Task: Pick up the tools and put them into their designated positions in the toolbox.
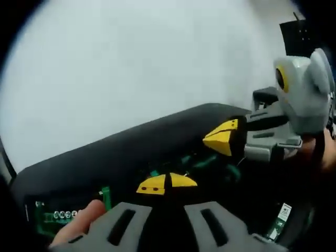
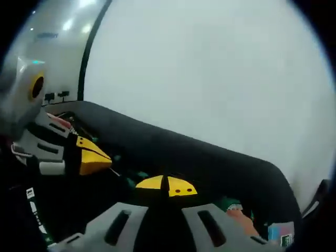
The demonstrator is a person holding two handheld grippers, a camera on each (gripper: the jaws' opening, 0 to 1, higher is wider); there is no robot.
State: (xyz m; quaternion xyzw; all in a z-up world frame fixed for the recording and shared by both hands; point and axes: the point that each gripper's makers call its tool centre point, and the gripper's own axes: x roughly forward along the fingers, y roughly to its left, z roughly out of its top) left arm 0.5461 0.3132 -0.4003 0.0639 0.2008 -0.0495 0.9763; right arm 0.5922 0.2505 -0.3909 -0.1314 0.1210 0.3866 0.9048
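A black toolbox [image 1: 131, 152] lies open below both grippers, and dark green tool handles [image 1: 202, 161] show dimly inside it. In the left gripper view my left gripper [image 1: 167, 184] hangs over the box with its yellow tips pressed together and nothing visible between them. My right gripper [image 1: 223, 137] comes in from the right, its yellow tips joined too. In the right gripper view the right gripper [image 2: 167, 186] is shut above the toolbox [image 2: 210, 157]. The left gripper [image 2: 93, 156] sits to its left, close by. Green tool parts [image 2: 139, 176] peek out beneath the tips.
A plain white wall [image 1: 131, 68] rises behind the box. A person's finger [image 1: 79, 226] rests by the left gripper's body, beside a green labelled part [image 1: 58, 214]. Another fingertip [image 2: 241, 218] shows near the right gripper's body. A small label [image 1: 283, 212] sits at the box's lower right.
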